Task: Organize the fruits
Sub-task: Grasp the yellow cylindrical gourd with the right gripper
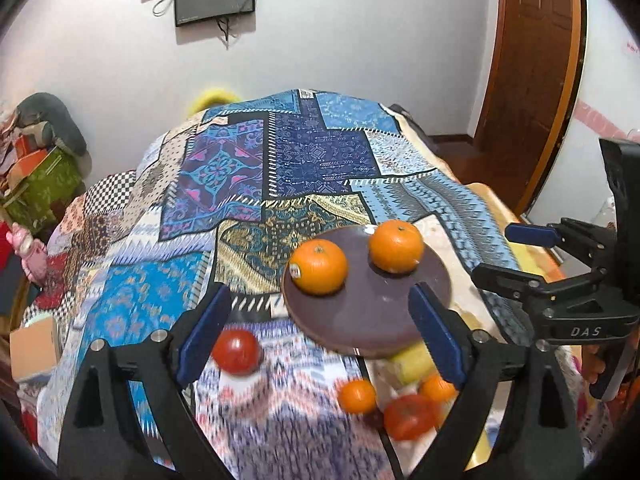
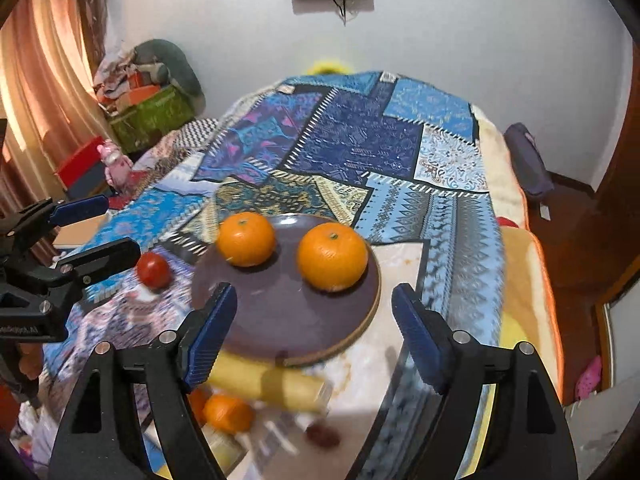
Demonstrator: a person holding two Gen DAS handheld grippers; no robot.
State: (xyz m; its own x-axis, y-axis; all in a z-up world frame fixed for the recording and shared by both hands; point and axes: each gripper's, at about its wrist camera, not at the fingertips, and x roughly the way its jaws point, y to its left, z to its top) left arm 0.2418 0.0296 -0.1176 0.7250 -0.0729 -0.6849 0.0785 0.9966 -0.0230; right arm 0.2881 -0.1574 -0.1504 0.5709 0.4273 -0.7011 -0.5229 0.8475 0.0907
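Nearest us, our left gripper point(image 1: 320, 332) and right gripper point(image 2: 312, 332) both gape wide, holding nothing. Just past the fingertips lie a yellow fruit point(image 2: 268, 380), a small orange point(image 2: 228, 412) and a red fruit point(image 1: 236, 350) on the patterned cloth point(image 1: 256, 184). Farther on, the brown plate point(image 2: 280, 320) carries two oranges point(image 2: 332, 258).

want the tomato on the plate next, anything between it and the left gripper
Nothing visible. The tomato lies bare on the cloth just ahead of the open left gripper, beside the plate.
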